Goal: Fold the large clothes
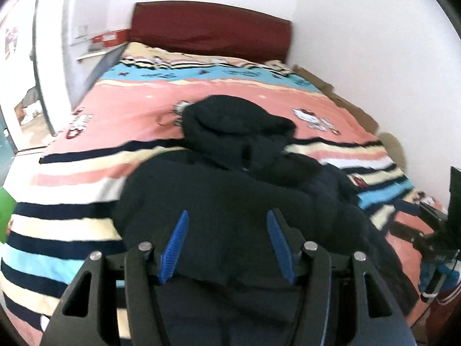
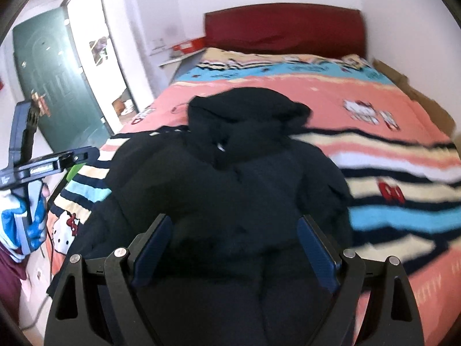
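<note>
A black hooded jacket (image 1: 230, 190) is laid lengthwise on the bed (image 1: 121, 109), hood toward the headboard (image 1: 210, 28), hem at the foot edge. The left gripper (image 1: 227, 245) and right gripper (image 2: 234, 248), both spread and empty, are held just above that hem.

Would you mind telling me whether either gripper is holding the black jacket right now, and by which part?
Nothing is held. The left gripper and right gripper are both open above the black jacket.
</note>
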Available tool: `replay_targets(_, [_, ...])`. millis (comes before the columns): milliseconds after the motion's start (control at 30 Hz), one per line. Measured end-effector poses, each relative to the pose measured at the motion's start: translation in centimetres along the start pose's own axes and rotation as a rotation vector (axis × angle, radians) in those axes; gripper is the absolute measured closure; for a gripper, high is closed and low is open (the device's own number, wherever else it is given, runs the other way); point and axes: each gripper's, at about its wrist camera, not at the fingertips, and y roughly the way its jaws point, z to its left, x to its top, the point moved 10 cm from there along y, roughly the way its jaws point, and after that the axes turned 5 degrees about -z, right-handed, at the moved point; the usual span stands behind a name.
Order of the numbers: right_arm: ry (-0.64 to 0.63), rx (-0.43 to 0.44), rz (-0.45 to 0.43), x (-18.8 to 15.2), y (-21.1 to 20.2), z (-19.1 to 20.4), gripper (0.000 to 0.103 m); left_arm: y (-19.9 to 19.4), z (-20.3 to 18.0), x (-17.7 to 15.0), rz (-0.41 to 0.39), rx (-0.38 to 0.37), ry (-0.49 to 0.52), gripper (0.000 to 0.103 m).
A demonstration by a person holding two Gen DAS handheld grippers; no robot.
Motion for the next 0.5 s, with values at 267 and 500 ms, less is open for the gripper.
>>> replay_targets(267, [-0.086, 0.033, 0.011, 2.8, 6.0, 3.8, 0.015, 5.1, 3.4, 0.9, 0.015, 0.059, -0.046, 0.048])
replay_targets(500, [-0.129, 0.048, 0.090, -1.1, 10.3, 3.5, 0.015, 10.3, 3.1, -5.2, 0.117, 0.096, 0.016, 0.048])
